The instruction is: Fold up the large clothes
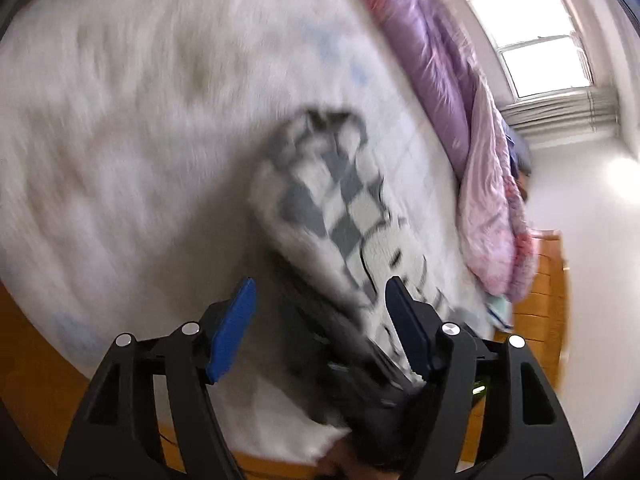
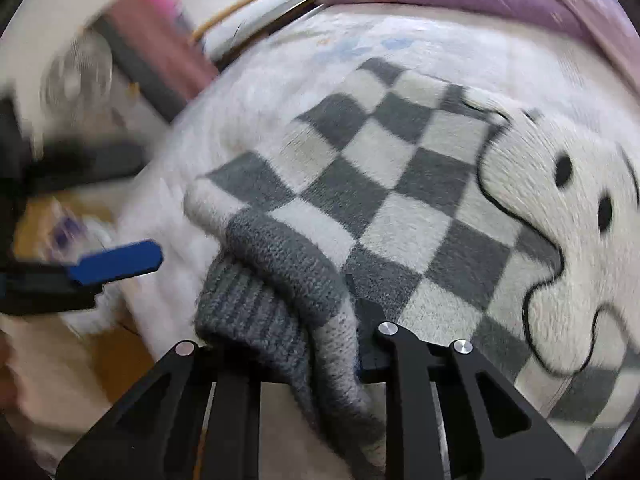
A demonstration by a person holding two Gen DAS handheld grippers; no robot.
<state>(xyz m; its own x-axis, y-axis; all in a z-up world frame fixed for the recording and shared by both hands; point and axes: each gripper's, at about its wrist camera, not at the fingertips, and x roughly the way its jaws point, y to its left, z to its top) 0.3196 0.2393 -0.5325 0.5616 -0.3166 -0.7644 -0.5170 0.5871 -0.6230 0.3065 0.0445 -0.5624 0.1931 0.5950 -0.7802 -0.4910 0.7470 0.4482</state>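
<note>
Fingers of left hand-held gripper (image 1: 320, 300) wide apart over checkered sweater (image 1: 340, 216); right one's hold unclear

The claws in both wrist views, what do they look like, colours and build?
Both are black plastic frames with triangular cut-outs and round silver pivot bolts. The left claw has flat blue finger pads. The right claw shows the same black frame; its pads are hidden by fabric.

The left claw (image 1: 320, 300) holds its blue pads (image 1: 234, 320) spread wide apart with nothing pinched between them, while the right claw (image 2: 296, 344) is clamped tight on gray ribbed knit bunched between its black arms.
</note>
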